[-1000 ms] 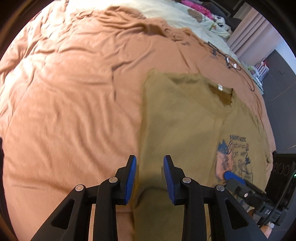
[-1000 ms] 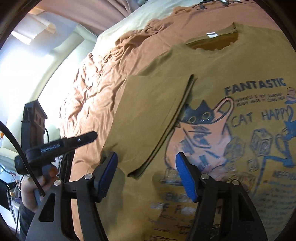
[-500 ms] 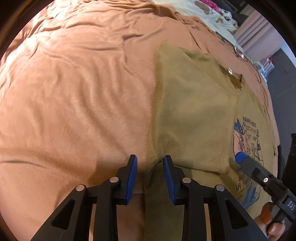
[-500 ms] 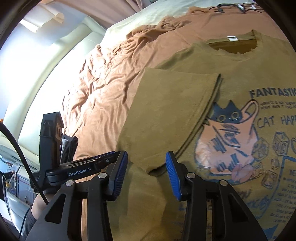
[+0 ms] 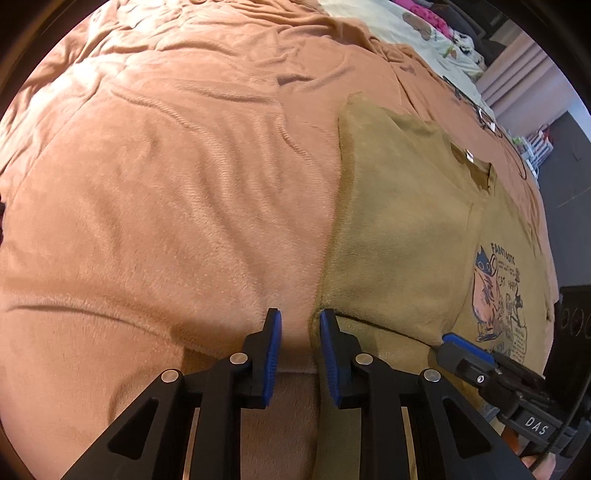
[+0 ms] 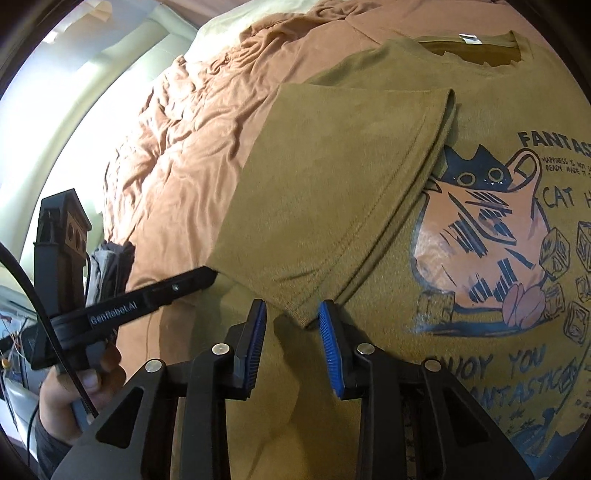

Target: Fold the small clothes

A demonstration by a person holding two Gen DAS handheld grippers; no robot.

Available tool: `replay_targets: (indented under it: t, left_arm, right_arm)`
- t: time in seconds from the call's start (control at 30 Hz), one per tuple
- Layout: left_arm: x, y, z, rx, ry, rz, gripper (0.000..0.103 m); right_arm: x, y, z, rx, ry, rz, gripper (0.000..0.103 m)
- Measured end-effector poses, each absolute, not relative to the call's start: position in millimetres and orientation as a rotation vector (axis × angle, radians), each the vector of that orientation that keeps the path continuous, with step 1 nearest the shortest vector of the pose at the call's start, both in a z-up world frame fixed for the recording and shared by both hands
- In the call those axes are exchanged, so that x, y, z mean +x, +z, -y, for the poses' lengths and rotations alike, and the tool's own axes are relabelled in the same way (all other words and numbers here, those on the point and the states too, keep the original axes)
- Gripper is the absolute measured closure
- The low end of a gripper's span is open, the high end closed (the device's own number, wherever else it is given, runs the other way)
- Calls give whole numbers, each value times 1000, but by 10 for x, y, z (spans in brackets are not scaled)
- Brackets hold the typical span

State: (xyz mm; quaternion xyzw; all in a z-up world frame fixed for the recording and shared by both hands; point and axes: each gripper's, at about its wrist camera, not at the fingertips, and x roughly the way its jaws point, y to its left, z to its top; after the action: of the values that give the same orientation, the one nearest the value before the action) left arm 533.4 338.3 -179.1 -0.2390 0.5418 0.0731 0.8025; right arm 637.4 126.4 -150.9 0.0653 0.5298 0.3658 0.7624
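An olive-brown T-shirt (image 5: 399, 229) with a blue and pink cat print (image 6: 480, 236) lies flat on the bed. Its sleeve (image 6: 332, 192) is folded inward over the chest. My left gripper (image 5: 300, 326) is open by a narrow gap, low at the shirt's left folded edge, with only blanket showing between its fingers. My right gripper (image 6: 291, 319) is open, and the corner of the folded sleeve pokes between its blue pads (image 6: 327, 332). Each gripper shows in the other's view: the right one (image 5: 454, 341) and the left one (image 6: 199, 278).
An orange-brown blanket (image 5: 166, 184) covers the bed. A cream sheet (image 5: 424, 33) with other clothes lies at its far end, and cables (image 5: 480, 114) lie near the collar. A person's hand (image 6: 85, 380) holds the left gripper's handle. A dark floor (image 5: 569, 177) lies beyond the bed's right edge.
Both grippers have dropped closer to the shirt. The left has slid to the shirt's left edge. The right's jaws have narrowed around the folded sleeve's corner.
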Motion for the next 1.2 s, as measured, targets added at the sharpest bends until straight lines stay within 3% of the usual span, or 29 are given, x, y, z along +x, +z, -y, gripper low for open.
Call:
replay_targets:
  t: [0.43,0.53,0.57,0.6,0.67,0.7,0.73,0.83,0.93,1.07,1.13,1.2]
  left_arm:
    - [5036,-1378,-3258,-497,137,-1097,78]
    - [4939,-1214,-3176,-501,120,-1066,74]
    - [4908,-1164,-3153,-501,116,-1057,67]
    - [4871,-1106,-3126,-499,113,-1047,63]
    - [4772,-974,-3063,-492,108,-1014,45]
    - [4726,-909,-3031,-486,103,-996,42]
    - [4699,-861,-3008,-482,101,-986,35]
    - [4604,-704,-2923,-467,99,-955,21]
    - [4481,-569,-2846,-468,83,-916,18]
    - [4310,-433,-2713,-466,70,-868,6]
    - [4242,-388,-2630,-460,63,-848,4]
    - [4216,-371,-2533,-451,56,-842,2]
  right_arm:
    - [6110,-1096,-856,106,721,-1074,76]
    - [5985,-924,-644,121,684,-1050,76]
    - [5935,-886,-607,119,673,-1041,75]
    - [5886,-833,-549,117,658,-1028,69]
    - [5775,-708,-408,122,623,-996,49]
    - [5706,-634,-327,134,608,-976,33]
    - [5644,-584,-272,139,598,-961,27]
    - [5396,-410,-94,129,557,-919,24]
    - [5130,-295,-22,91,519,-890,17]
    - [4873,-170,134,45,450,-877,11]
    - [4765,-112,204,14,408,-859,0]
    - [4688,-48,268,-5,381,-843,0]
